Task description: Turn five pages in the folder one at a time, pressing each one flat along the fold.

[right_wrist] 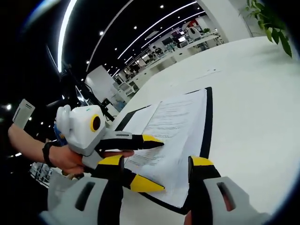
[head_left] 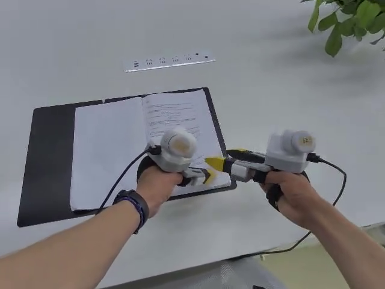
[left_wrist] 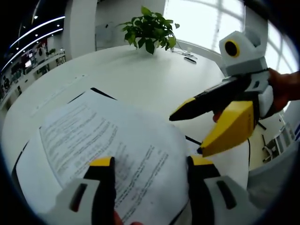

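The left hand-held gripper (left_wrist: 151, 164) has its jaws spread wide apart. The printed page (left_wrist: 108, 136) lies just in front of its tips and under them. The right hand-held gripper (right_wrist: 157, 161) is spread open too. Its tips are just beside the left one's, near the corner of the open black folder (head_left: 51, 156). The folder lies flat on the white tabletop (head_left: 271, 84).

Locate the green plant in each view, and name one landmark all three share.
Head view: the plant sits in the top right corner, past the folder.
Left gripper view: top centre, at the far side of the table.
Right gripper view: top right edge, leaves partly cut off.
Shared landmark: the printed page in the open folder.
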